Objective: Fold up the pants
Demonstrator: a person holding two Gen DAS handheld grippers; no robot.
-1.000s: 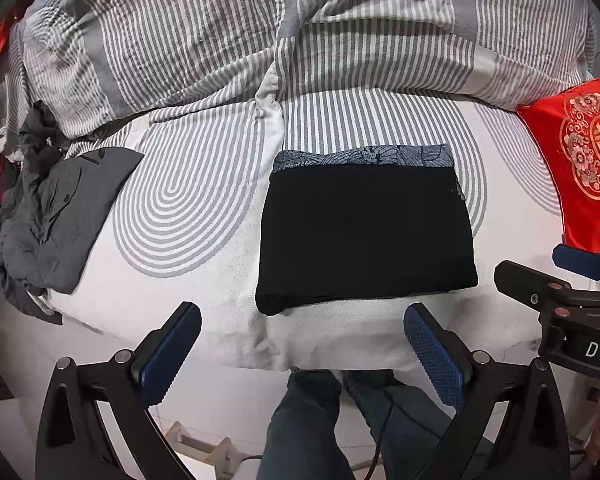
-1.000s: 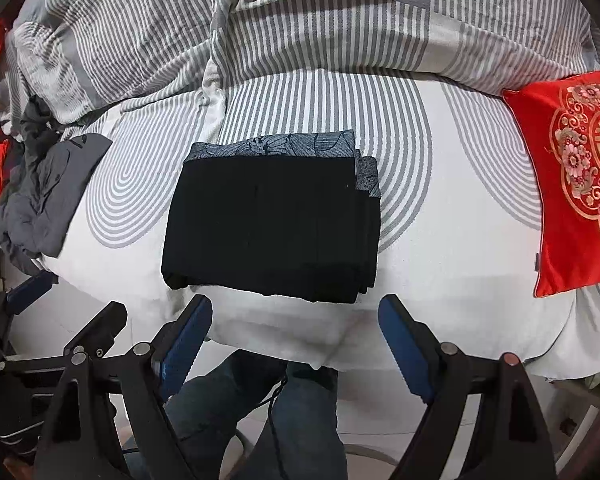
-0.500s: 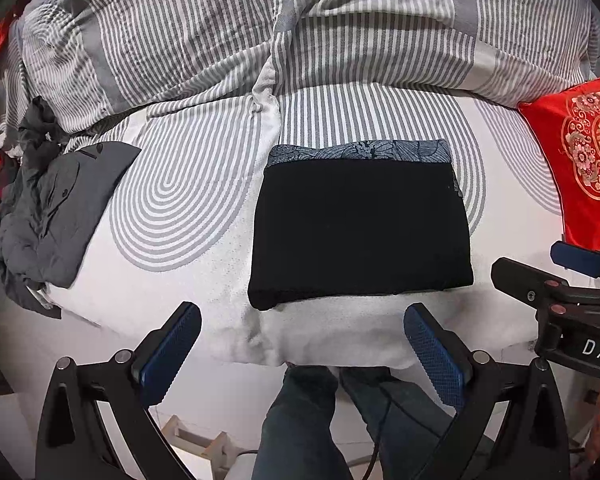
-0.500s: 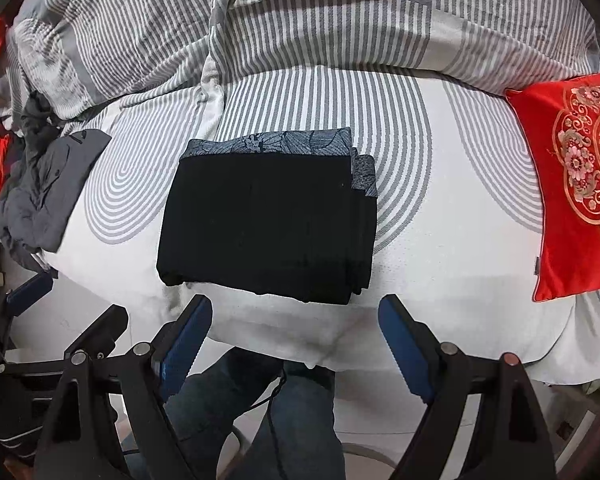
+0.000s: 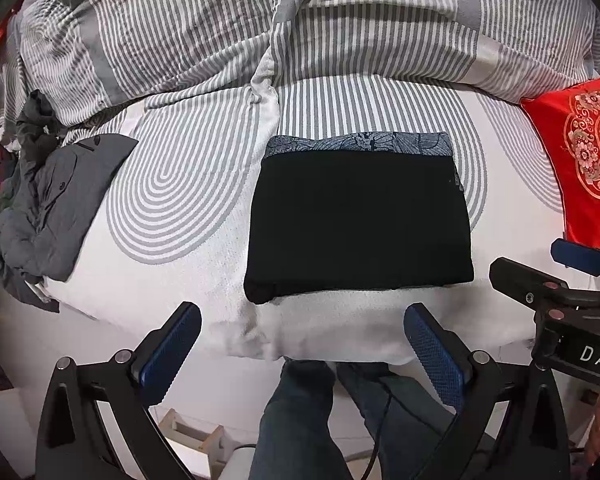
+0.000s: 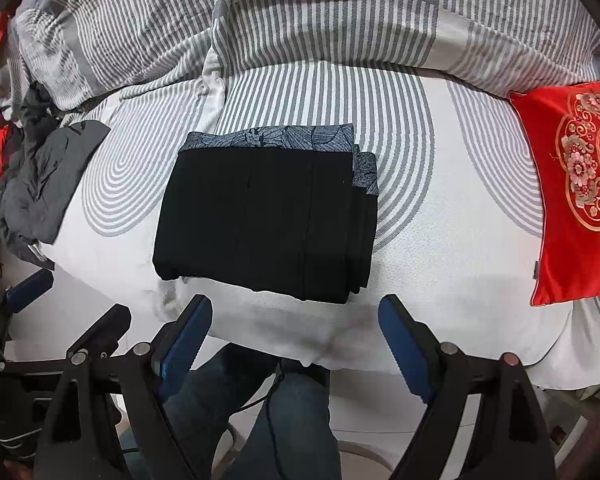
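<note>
A: Pants (image 5: 358, 220) are laid folded near the bed's (image 5: 180, 280) front edge. Why?

B: Folding looks finished; left gripper (image 5: 302, 344) and right gripper (image 6: 296, 338) are held open, empty, above that edge.

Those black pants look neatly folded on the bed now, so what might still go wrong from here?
1. The folded black pants lie close to the mattress edge; a nudge might slide them off.
2. Stacked layers show at the right side; lifting by one layer could undo the fold.
3. The left gripper and right gripper, both open, hang side by side and might bump each other.
</note>
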